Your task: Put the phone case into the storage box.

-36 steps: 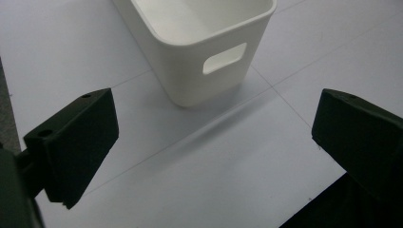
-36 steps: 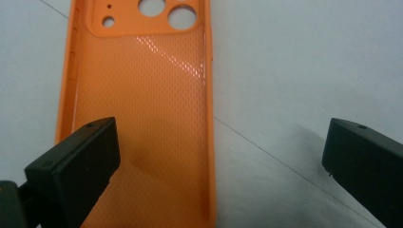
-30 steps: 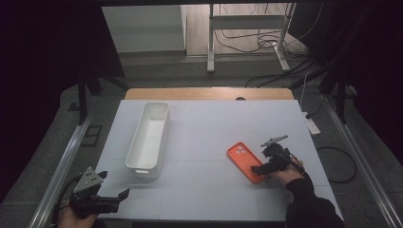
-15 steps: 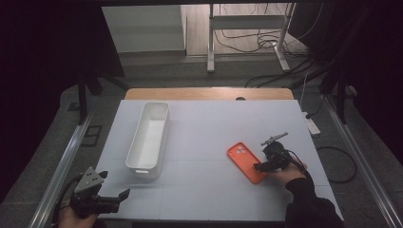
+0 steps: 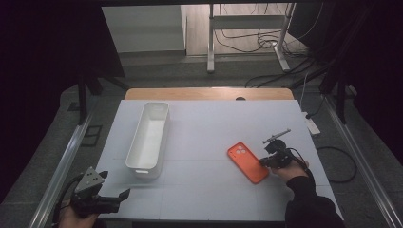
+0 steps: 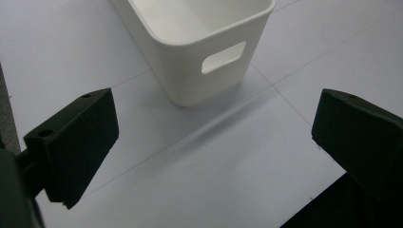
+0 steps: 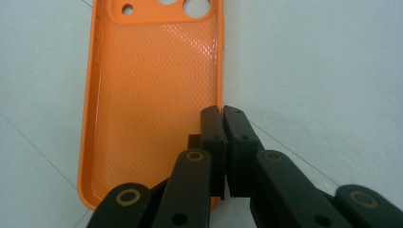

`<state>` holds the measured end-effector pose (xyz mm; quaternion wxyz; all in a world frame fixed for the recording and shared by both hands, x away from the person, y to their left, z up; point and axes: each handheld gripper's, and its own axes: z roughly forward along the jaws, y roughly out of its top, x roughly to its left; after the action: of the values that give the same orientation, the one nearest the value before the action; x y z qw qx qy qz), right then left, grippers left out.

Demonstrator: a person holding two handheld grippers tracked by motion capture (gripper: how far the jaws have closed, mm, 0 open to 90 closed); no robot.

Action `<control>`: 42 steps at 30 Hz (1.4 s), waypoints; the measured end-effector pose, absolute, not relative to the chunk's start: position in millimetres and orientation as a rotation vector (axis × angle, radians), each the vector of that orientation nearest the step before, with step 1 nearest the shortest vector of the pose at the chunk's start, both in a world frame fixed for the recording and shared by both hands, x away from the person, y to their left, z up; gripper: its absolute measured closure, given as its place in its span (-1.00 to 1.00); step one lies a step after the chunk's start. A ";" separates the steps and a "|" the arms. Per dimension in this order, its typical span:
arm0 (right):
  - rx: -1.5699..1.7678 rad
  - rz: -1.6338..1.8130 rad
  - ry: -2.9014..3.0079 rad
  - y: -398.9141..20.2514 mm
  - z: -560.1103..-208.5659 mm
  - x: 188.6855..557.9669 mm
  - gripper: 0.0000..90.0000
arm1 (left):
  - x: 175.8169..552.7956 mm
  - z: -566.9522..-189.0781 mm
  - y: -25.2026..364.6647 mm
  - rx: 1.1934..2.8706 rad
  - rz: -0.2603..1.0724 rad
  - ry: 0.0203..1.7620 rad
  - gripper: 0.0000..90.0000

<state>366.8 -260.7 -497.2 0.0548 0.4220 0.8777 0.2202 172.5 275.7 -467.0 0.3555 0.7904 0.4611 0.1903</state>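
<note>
Orange phone case [image 7: 152, 99] lying flat, inside up, on the right of the white bench [image 5: 204, 137]. Pinched at its long right edge by the right claw [image 7: 222, 114], jaws just closed on the rim. Left claw [image 5: 124, 194] wide open, nothing between, near the white bin [image 6: 199, 42].

The left gripper [image 6: 214, 156] hangs over the white worktop [image 6: 304, 52] with its two black jaws standing wide apart, one at each side of the picture, nothing between them. Ahead of the gap stands the near end of a white tub [image 6: 190, 42], its end wall pierced by a handle slot [image 6: 223, 57]. Thin grid lines cross the worktop beneath the tub. A dark strip runs along the left edge.
</note>
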 end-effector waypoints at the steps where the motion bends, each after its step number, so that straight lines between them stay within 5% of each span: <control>1: 1.281 0.669 2.665 -260.7 -497.2 366.8 0.94 | 172.5 -467.0 275.7 2.042 0.492 1.191 -0.94; 42: 1.128 0.918 2.521 -255.7 -454.1 348.2 0.98 | 183.5 -461.0 273.4 1.993 0.351 1.164 -1.00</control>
<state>348.2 -255.7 -454.1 0.1154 0.3848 0.8605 0.3134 183.5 273.4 -461.0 0.3926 0.7852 0.4585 0.1382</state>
